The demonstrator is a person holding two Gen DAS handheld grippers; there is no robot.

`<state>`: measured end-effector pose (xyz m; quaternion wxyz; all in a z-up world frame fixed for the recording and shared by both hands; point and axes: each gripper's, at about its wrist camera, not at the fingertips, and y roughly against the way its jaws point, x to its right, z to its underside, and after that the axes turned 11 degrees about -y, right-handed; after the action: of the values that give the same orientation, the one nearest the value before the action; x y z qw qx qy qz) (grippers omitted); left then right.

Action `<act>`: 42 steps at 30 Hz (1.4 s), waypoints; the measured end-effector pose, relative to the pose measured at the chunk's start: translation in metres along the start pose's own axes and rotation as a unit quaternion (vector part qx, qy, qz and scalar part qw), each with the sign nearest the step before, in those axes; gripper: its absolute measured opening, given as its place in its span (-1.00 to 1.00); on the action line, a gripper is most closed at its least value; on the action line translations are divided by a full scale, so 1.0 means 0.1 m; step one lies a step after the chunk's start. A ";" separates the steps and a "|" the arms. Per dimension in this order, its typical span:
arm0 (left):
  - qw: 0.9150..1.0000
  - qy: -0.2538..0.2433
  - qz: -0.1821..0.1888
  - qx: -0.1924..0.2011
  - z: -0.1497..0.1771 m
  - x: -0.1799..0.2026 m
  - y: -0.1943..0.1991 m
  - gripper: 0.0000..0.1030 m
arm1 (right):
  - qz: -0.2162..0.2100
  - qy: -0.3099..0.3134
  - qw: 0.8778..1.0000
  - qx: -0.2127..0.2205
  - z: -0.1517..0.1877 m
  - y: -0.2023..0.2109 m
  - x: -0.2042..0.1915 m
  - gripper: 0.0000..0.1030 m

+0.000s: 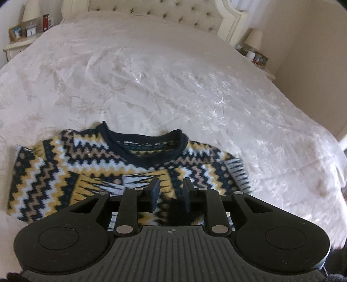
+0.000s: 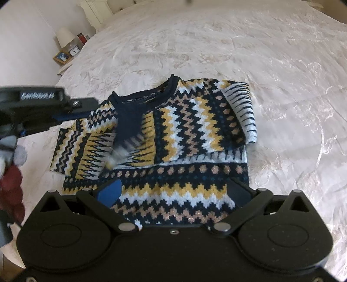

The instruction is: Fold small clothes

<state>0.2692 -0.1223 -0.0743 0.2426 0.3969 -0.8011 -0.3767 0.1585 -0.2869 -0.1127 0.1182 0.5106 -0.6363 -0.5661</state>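
Observation:
A small knitted sweater (image 2: 186, 121) with navy, yellow, white and tan zigzags lies on the white bedspread (image 2: 238, 43), both sleeves folded over its chest. In the left wrist view the sweater (image 1: 91, 160) lies just ahead of my left gripper (image 1: 170, 191), whose fingers stand a narrow gap apart above the folded sleeve, holding nothing. My right gripper (image 2: 173, 191) is wide open over the sweater's hem, empty. The left gripper's body (image 2: 43, 104) shows at the left of the right wrist view, blurred.
The bed (image 1: 173, 76) has a tufted headboard (image 1: 162, 15). A nightstand with a lamp, clock and photo frame (image 1: 23, 32) stands at the far left, another nightstand (image 1: 253, 54) at the far right. A wall (image 1: 314, 54) runs along the right side.

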 end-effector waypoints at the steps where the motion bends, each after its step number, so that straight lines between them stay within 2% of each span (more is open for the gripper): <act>1: 1.000 -0.004 -0.004 -0.003 0.03 -0.04 0.02 -0.54 | 0.001 0.000 1.000 0.001 -0.01 -0.02 -0.02 0.99; 8: 0.997 0.005 -0.062 -0.055 0.39 -0.49 0.03 -0.53 | 0.000 0.014 1.000 -0.002 -0.15 -0.18 -0.18 0.99; 16: 0.982 0.063 -0.125 -0.129 0.92 -1.01 -0.10 -0.52 | -0.011 0.034 0.999 -0.035 -0.30 -0.58 -0.24 0.99; 21: 0.973 0.089 -0.134 -0.167 1.18 -1.21 -0.23 -0.52 | -0.026 0.036 0.997 -0.055 -0.33 -0.78 -0.27 0.99; 25: 0.974 0.086 -0.129 -0.165 1.25 -1.22 -0.29 -0.48 | -0.028 0.008 0.997 -0.069 -0.34 -0.92 -0.22 0.96; 30: 0.973 0.093 -0.129 -0.167 1.26 -1.23 -0.34 -0.41 | -0.021 -0.013 0.996 -0.087 -0.32 -1.06 -0.19 0.69; 31: 0.973 0.097 -0.129 -0.166 1.25 -1.24 -0.35 -0.40 | -0.016 -0.015 0.996 -0.090 -0.32 -1.09 -0.20 0.54; 32: 0.973 0.098 -0.129 -0.165 1.26 -1.25 -0.36 -0.40 | -0.010 -0.017 0.995 -0.094 -0.31 -1.11 -0.20 0.32; 33: 0.973 0.098 -0.129 -0.164 1.26 -1.25 -0.35 -0.40 | -0.007 -0.018 0.995 -0.098 -0.31 -1.12 -0.20 0.18; 34: 0.973 0.097 -0.129 -0.163 1.26 -1.25 -0.35 -0.39 | -0.005 -0.018 0.995 -0.102 -0.31 -1.13 -0.21 -0.14; 35: 0.974 0.097 -0.128 -0.162 1.27 -1.25 -0.35 -0.39 | -0.002 -0.012 0.995 -0.102 -0.32 -1.12 -0.24 -0.67; 36: 0.974 0.096 -0.127 -0.161 1.28 -1.25 -0.31 -0.39 | -0.003 -0.003 0.995 -0.100 -0.32 -1.09 -0.27 -0.74; 39: 0.974 0.099 -0.125 -0.162 1.27 -1.27 -0.31 -0.39 | -0.033 0.040 0.995 -0.086 -0.40 -0.89 -0.45 -0.75; 42: 0.974 0.099 -0.126 -0.163 1.25 -1.27 -0.32 -0.39 | -0.050 0.092 0.993 -0.052 -0.56 -0.57 -0.61 -0.76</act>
<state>0.2694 0.0201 -0.1864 0.3330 0.4850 -0.6447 -0.4880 0.2561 -0.2631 -0.1165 0.1738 0.5846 -0.5665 -0.5542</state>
